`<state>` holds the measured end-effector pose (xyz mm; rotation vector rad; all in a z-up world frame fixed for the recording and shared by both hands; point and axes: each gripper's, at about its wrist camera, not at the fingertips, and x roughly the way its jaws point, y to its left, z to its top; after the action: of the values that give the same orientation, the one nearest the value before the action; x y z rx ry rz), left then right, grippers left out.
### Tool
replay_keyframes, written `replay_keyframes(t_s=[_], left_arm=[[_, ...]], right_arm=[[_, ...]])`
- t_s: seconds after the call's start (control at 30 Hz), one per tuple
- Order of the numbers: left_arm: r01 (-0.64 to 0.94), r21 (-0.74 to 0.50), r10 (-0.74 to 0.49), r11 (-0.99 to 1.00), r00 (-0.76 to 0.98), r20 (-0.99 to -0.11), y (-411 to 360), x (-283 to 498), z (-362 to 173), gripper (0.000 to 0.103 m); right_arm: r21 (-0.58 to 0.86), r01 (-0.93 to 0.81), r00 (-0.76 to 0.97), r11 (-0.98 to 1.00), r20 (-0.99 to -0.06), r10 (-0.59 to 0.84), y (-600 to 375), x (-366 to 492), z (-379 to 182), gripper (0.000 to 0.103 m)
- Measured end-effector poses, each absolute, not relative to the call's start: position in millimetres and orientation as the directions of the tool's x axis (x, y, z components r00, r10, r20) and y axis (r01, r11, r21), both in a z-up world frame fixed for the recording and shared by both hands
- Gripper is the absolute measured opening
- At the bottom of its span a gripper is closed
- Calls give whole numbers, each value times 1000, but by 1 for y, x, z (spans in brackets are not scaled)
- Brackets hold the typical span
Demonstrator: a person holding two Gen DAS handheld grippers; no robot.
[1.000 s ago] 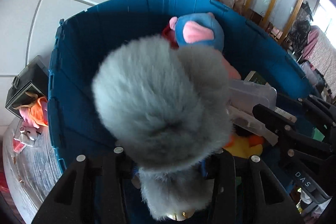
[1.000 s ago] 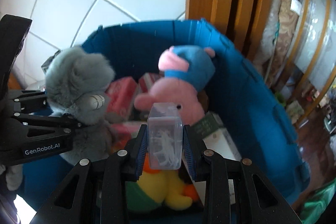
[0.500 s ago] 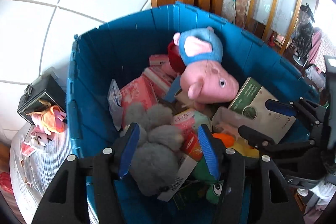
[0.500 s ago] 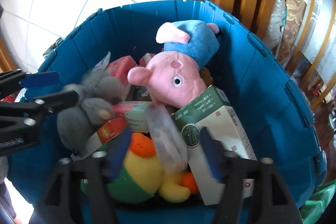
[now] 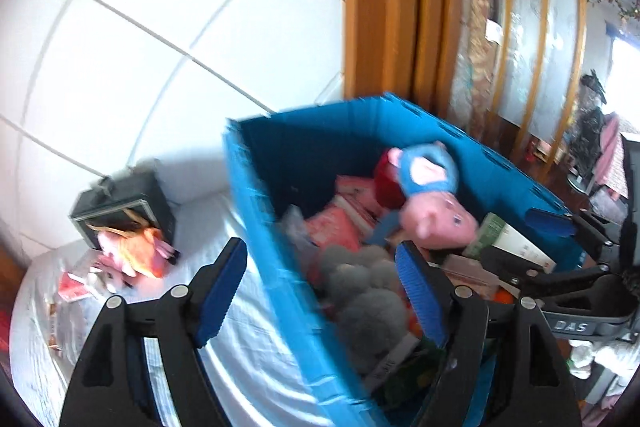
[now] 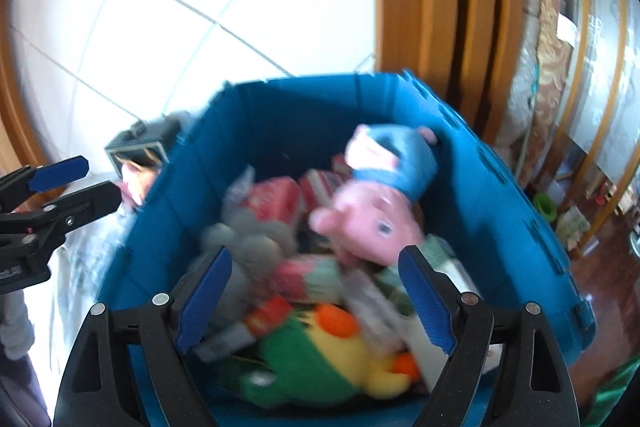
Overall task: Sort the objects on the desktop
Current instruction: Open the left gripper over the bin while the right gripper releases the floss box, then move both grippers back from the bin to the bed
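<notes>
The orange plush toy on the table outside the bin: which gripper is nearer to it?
Left. The left gripper straddles the blue bin wall beside the orange plush toy; the right gripper hangs over the bin's contents.

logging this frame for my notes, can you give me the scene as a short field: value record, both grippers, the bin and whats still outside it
left gripper: open, empty, straddling the bin's near wall
right gripper: open, empty, above the bin
blue bin: on the white cloth, holds a heap of toys and boxes
grey plush: in the bin, on the heap
pink pig plush: in the bin, toward the back
green and yellow plush: in the bin, near edge
outside the bin: orange-pink plush before a black box
image: motion-blurred
</notes>
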<state>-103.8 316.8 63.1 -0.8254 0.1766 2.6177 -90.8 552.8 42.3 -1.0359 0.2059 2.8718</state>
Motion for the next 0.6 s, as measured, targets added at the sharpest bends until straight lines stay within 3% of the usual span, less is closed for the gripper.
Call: replay_keyframes(t_s=[0.1, 0.23, 0.6], left_arm=[[-370, -69, 352, -926, -785, -511, 264, -106, 67, 76], [-286, -85, 292, -954, -837, -463, 191, -116, 63, 76], [-1, -39, 25, -999, -769, -639, -21, -174, -10, 76]], right_arm=[[97, -94, -791, -991, -611, 15, 521, -98, 56, 99], [105, -36, -816, -994, -578, -32, 467, -116, 72, 101], [141, 130, -814, -981, -550, -187, 304, -186, 79, 103]])
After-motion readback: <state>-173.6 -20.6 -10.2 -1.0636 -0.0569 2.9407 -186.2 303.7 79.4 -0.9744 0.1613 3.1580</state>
